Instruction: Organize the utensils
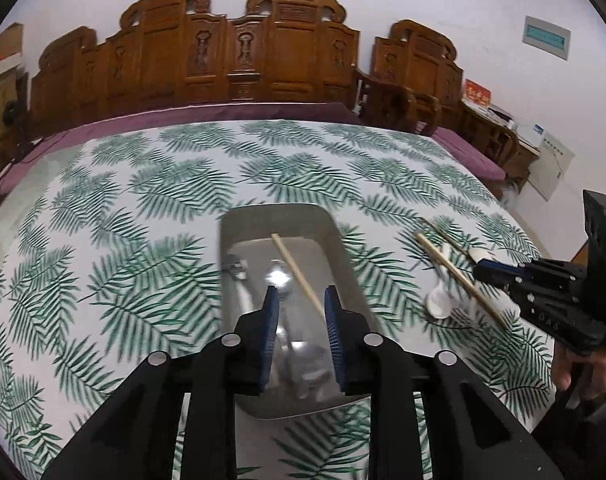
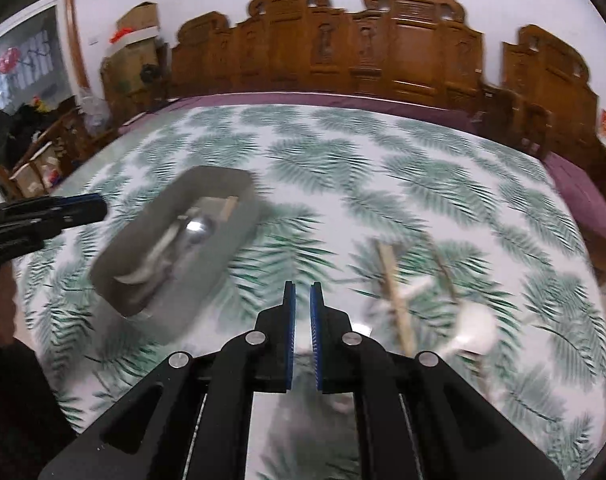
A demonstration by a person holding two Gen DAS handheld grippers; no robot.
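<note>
**Utensil sorting partly done: tray loaded, four pieces still loose**

We find a metal tray standing on the leaf-patterned tabletop. Inside it we note one wooden chopstick leaning against the far wall, a metal spoon lying lengthwise, and further metal pieces beneath that blur keeps us from naming. We judge that these items are already sorted.

To the right of the tray, well apart from it, loose utensils remain on the cloth: a wooden chopstick, a second chopstick behind it, a white spoon with its bowl toward us, and a second white piece, apparently another spoon, partly hidden by the right gripper. The right wrist view shows the same group, blurred: the chopsticks cross over the white spoons. We judge the task roughly halfway, with these pieces still to be moved into the tray.

The left gripper hangs over the near half of the tray with its fingers spread partway. The chopstick and spoon appear between them in the picture, but the pads press on nothing.

The right gripper points at bare cloth between the tray and the loose group. Its fingers stand nearly pressed together with a narrow gap, and nothing is pinched.
</note>
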